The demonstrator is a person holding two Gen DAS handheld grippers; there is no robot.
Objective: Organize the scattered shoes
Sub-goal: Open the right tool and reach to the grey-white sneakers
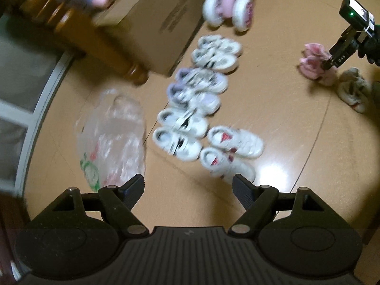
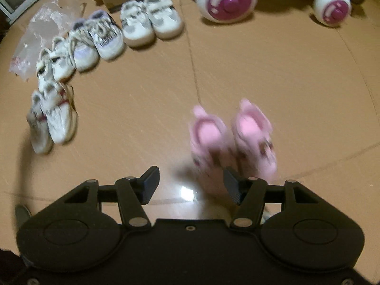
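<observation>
Both grippers open, empty. Right gripper [image 2: 191, 185] over pink pair [image 2: 231, 140], just ahead by its right finger, prob. next pickup. White pairs [image 1: 201, 109] rowed ahead of left gripper [image 1: 188, 187], already sorted.

Sneaker pairs [image 1: 204, 104] rowed beside box [image 1: 152, 23]; bag [image 1: 114, 137] left.
</observation>
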